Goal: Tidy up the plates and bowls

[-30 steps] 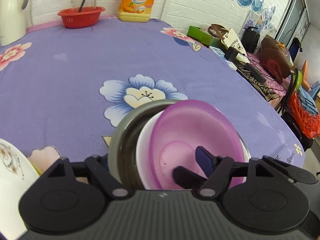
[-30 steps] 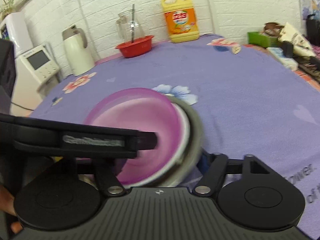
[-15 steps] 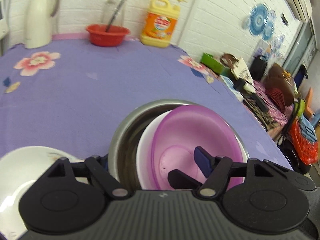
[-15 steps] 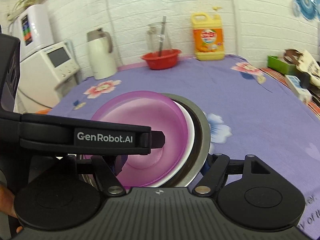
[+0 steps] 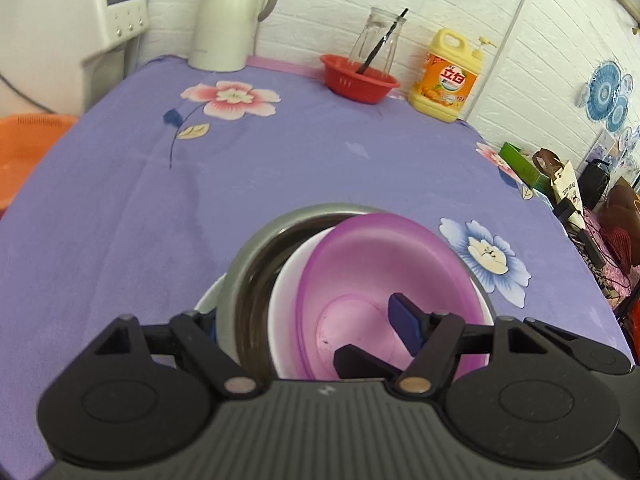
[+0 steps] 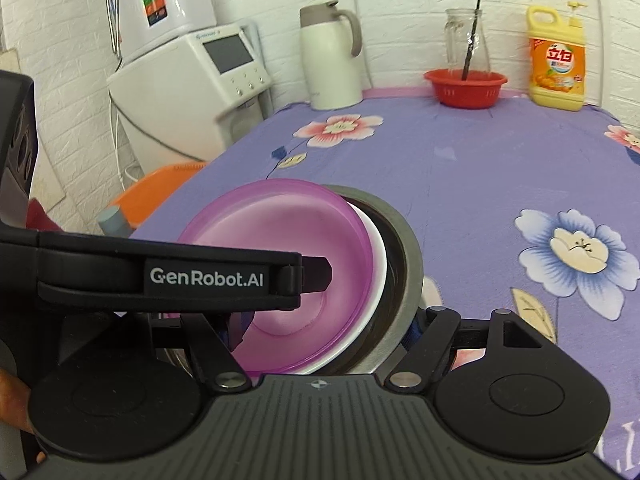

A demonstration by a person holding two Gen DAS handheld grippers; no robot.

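I carry the nested stack, purple bowl [image 5: 384, 280] in white bowl [image 5: 286, 304] in steel bowl [image 5: 256, 264], over the cloth [image 5: 280, 168], both grippers [image 5: 316, 320] [image 6: 320, 320] pinching opposite sides; best kept level, moved together.

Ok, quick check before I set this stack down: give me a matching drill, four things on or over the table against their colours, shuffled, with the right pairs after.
Things:
1. top bowl in the held stack
2. outermost bowl of the stack
3. basket by the wall
4. detergent bottle

Colours:
A. yellow with an orange label
B. translucent purple
C. red
D. grey metal

Pairs: 1-B, 2-D, 3-C, 4-A
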